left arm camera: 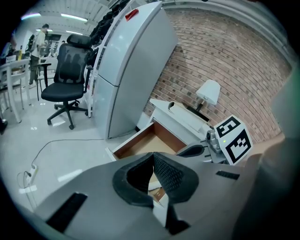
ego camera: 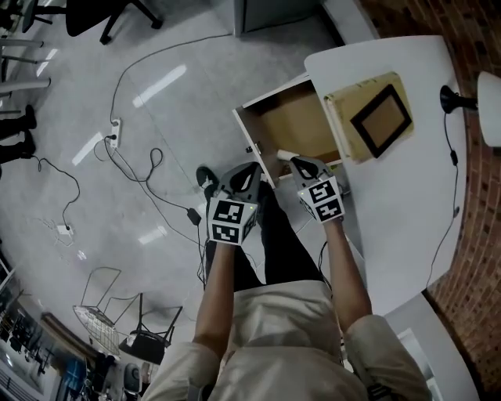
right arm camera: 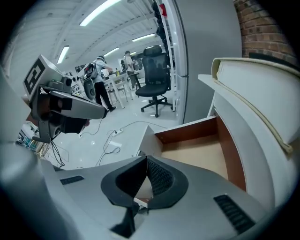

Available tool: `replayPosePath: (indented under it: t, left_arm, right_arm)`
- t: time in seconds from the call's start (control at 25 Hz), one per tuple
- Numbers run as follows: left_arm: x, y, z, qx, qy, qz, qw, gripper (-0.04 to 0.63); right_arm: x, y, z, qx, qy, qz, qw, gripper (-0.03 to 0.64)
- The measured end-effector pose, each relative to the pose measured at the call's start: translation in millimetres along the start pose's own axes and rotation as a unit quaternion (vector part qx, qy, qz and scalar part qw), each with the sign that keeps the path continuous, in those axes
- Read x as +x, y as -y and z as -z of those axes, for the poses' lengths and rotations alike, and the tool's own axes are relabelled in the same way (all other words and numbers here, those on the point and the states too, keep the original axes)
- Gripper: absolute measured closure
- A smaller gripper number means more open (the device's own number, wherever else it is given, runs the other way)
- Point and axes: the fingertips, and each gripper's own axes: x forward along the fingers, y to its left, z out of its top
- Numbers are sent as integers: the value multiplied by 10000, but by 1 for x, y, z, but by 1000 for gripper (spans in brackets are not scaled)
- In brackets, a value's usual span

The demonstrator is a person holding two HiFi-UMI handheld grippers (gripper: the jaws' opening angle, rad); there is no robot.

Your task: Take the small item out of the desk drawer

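Left tool and right tool, both closed on nothing, are hovering side by side over the near edge of the open drawer at the bench front, probably lining up a reach. The item, small and pale, is lying just inside that edge. Its long axis seems to be running along the edge, and its ends are indistinct.

light: ceiling strips are lighting things evenly, kinda dim tho | glare: white streaks are bouncing off the floor, head view upper left | edges: both gripper views are bending hard, corners going black | drawer inside is looking shaded
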Motion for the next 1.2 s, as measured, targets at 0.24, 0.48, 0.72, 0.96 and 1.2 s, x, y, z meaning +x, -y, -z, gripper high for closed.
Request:
replayPosePath:
  t: [0.24, 0.48, 0.72, 0.96, 1.2]
  left_arm:
    - [11, 12, 17, 30, -34, 116, 9999, 578]
    - [21, 16, 38, 251, -252, 347, 9988, 578]
    - [34, 12, 52, 314, -240, 580, 9975, 578]
    - [49, -4, 67, 268, -306, 612, 9973, 578]
    - [53, -23, 83, 359, -413, 617, 9966, 578]
  right_arm:
    - [17, -3, 18, -271, -382, -95, 9989, 569]
    - [43, -3, 38, -562, -684, -207, 9959, 563]
    - [60, 11, 54, -839, -1200, -110, 9892, 555]
    - [86, 13, 64, -1147, -1492, -286, 9817, 543]
    - [115, 12, 94, -1754, -2094, -582, 9602, 541]
